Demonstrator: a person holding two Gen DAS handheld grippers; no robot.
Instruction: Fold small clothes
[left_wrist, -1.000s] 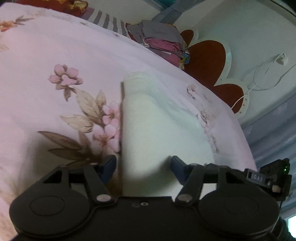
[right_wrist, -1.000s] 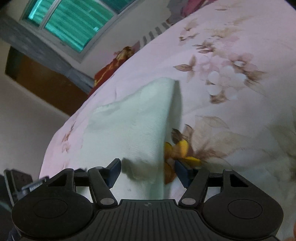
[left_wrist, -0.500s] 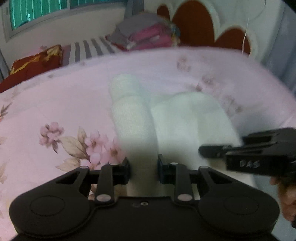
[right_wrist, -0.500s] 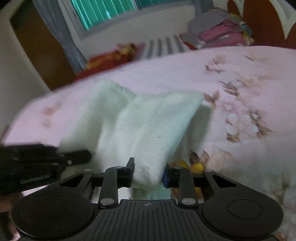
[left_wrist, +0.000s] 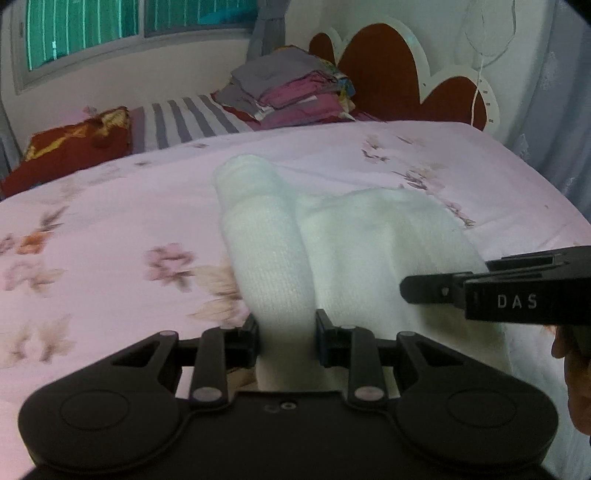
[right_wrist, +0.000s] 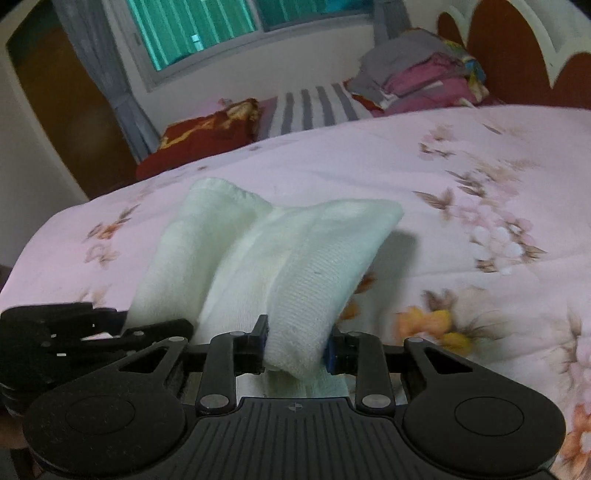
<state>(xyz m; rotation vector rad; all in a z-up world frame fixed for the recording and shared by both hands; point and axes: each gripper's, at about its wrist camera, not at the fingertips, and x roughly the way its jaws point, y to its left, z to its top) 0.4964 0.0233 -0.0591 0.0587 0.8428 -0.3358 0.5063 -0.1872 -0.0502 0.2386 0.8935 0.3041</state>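
The two claws are crowding each other at the near edge of the bed: the right claw (left_wrist: 413, 291) is sitting just beside the left claw (left_wrist: 286, 341), with the white knitted cloth (left_wrist: 332, 251) bunching up between and ahead of them. The floral bedspread (left_wrist: 110, 229) is lying bare to both sides. The stack of folded clothes (left_wrist: 291, 88) and the red pillow (left_wrist: 74, 140) are blocking the far end.

Both tongs, wide apart a second ago, now pinch the white cloth (left_wrist: 369, 236): left tongs (left_wrist: 286, 339), right tongs (right_wrist: 297, 345). Its near edge lifted off bed; right tongs entered at 3 o'clock
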